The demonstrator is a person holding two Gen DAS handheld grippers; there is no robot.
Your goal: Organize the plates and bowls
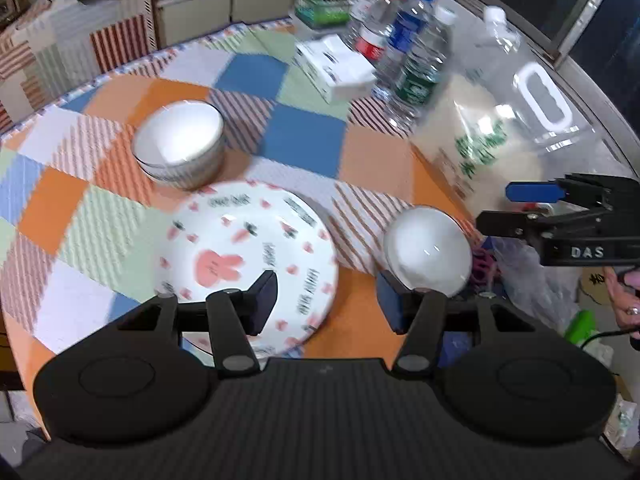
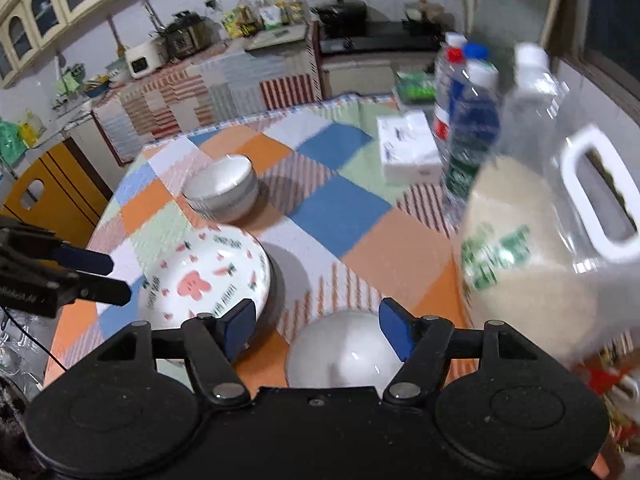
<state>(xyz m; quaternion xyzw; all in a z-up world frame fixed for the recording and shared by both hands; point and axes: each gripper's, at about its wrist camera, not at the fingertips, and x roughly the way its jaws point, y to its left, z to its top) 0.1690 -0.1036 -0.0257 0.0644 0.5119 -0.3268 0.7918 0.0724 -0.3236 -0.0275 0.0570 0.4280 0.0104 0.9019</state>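
Note:
A white plate with pink rabbit print lies near the table's front edge. A stack of white bowls stands behind it. A single white bowl sits to the plate's right. My left gripper is open and empty, hovering over the gap between plate and single bowl. My right gripper is open and empty, just above the single bowl; it also shows at the right in the left wrist view.
The table wears a patchwork cloth. A big clear jug of rice, several water bottles and a tissue pack stand at the right and back. A kitchen counter lies beyond.

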